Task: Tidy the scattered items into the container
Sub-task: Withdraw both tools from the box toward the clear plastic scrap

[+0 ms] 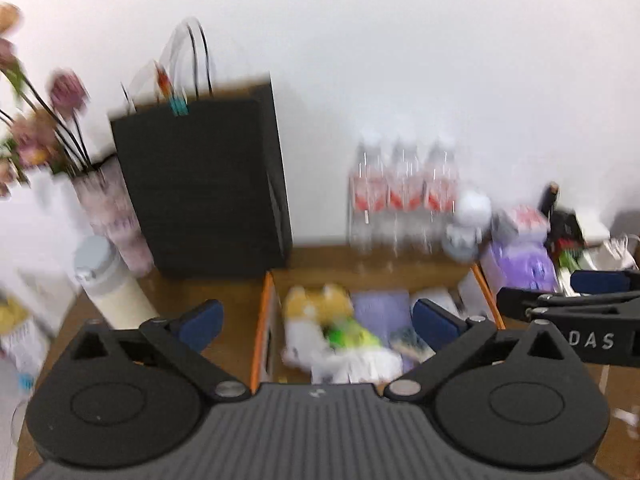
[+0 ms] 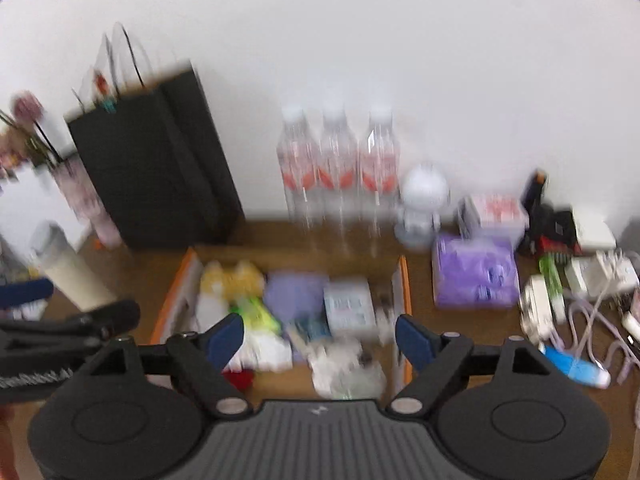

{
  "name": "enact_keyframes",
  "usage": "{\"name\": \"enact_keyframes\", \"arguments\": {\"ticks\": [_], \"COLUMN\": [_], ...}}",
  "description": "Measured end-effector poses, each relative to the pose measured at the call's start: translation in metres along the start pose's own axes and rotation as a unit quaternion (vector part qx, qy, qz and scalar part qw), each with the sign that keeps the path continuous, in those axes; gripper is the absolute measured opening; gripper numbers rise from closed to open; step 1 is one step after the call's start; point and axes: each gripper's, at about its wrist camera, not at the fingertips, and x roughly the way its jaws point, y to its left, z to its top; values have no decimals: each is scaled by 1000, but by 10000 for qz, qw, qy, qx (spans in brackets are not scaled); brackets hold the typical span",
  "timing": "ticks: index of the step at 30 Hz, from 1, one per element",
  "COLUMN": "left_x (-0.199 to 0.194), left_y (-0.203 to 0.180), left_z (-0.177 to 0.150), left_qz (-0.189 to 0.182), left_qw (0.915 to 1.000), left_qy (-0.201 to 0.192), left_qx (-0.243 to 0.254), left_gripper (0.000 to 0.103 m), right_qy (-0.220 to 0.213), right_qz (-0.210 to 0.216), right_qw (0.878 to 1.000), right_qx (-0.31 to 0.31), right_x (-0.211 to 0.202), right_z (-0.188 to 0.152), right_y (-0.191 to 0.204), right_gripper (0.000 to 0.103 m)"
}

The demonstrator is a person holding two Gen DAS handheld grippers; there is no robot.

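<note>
An orange-rimmed cardboard box point(image 1: 261, 320) point(image 2: 405, 280) sits on the wooden table and holds a yellow and white plush toy point(image 1: 316, 304) point(image 2: 232, 280), a green item point(image 2: 256, 312), a purple pack point(image 1: 380, 308) point(image 2: 296, 292), a white box point(image 2: 350, 306) and crumpled white plastic point(image 2: 348, 372). My left gripper point(image 1: 318, 320) is open and empty above the box's near side. My right gripper point(image 2: 320, 336) is open and empty above the box. Each gripper shows at the other view's edge. Both views are blurred.
A black paper bag point(image 1: 200, 184) point(image 2: 152, 160), a flower vase point(image 1: 112, 212) and a cream tumbler point(image 1: 116, 292) stand at the back left. Three water bottles point(image 2: 340, 176), a white figurine point(image 2: 422, 204), a purple tissue pack point(image 2: 476, 276), chargers and cables point(image 2: 580, 300) lie right.
</note>
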Motion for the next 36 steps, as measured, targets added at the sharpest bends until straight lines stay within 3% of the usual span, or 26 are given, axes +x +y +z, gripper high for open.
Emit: {"name": "enact_keyframes", "arguments": {"ticks": [2, 5, 11, 16, 20, 25, 29, 32, 36], "left_x": [-9, -11, -7, -11, -14, -16, -36, -62, -112], "left_y": [-3, -8, -4, -2, -4, -4, -5, -9, -3], "left_z": [-33, -73, -131, -145, -147, -172, -205, -241, -299], "left_qz": [-68, -98, -259, -285, -340, -309, -209, -30, -249], "left_qw": [9973, 9925, 9829, 9727, 9720, 9787, 9895, 9947, 9934], "left_qy": [-702, -1187, -1821, -2296, -2318, -2020, -1375, -1007, -1046], "left_qx": [215, 261, -111, -200, -190, -213, -384, -201, -392], "left_gripper": [103, 103, 103, 103, 103, 103, 103, 103, 103], "right_qy": [-543, -1023, -1652, -2115, -2134, -1994, -1743, -1617, -1441], "right_qz": [-3, -66, 155, 180, 175, 78, 111, 83, 237], "right_qw": [9985, 9945, 9861, 9771, 9767, 9799, 9846, 9864, 9881], "right_qx": [-117, -218, -64, -178, -146, -33, -22, -287, -474], "right_x": [-6, -4, 9, 7, 7, 4, -8, -28, -70], "right_z": [-26, -64, -129, -157, -162, -178, -220, -259, -319], "right_y": [1, 2, -8, -6, -5, -6, -7, -5, -4], "right_gripper": [82, 82, 82, 82, 82, 83, 83, 83, 84]}}
